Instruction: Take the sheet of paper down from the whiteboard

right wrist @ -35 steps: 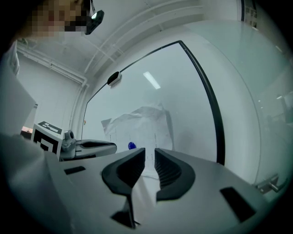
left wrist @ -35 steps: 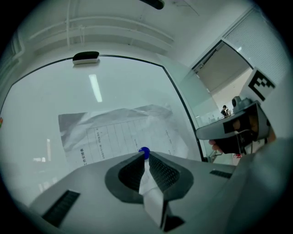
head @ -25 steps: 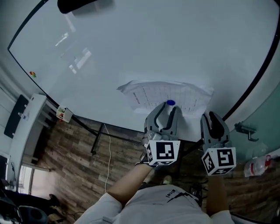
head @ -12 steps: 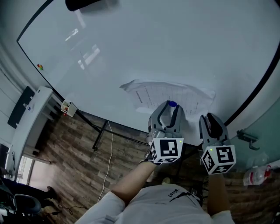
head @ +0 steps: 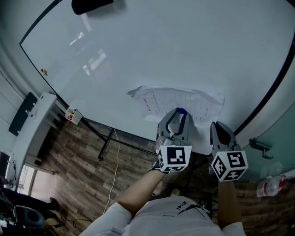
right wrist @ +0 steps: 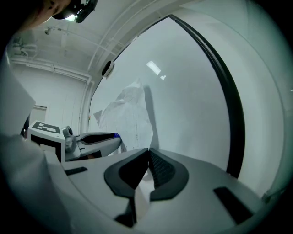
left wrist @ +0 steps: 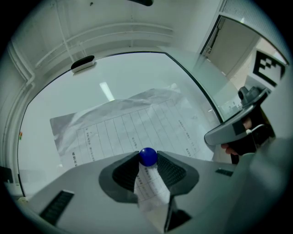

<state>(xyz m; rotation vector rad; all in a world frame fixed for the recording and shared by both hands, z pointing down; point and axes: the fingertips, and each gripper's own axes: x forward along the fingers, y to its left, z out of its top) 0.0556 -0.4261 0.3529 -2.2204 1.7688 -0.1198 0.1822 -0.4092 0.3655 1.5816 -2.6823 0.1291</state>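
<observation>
A crumpled printed sheet of paper [head: 175, 102] hangs on the whiteboard [head: 161, 46], pinned near its lower edge by a round blue magnet [head: 180, 111]. My left gripper [head: 178, 118] points at the board. Its jaws are closing, and their tips touch the blue magnet [left wrist: 148, 156] on both sides. A strip of the sheet [left wrist: 137, 123] also runs back between the pads. My right gripper [head: 219, 127] sits at the sheet's lower right corner. In the right gripper view its jaws [right wrist: 149, 153] are shut on a fold of the paper [right wrist: 128, 114].
A black eraser [head: 91, 5] sticks to the board's top. A small coloured magnet [head: 44, 71] sits near the left frame, with a small box [head: 73, 115] at the board's lower corner. A white cabinet [head: 32, 124] stands to the left, and a bottle [head: 272, 175] and glass wall to the right.
The right gripper has sunk a little at the sheet's corner. The left gripper has stayed on the blue magnet, and the sheet hangs as before.
</observation>
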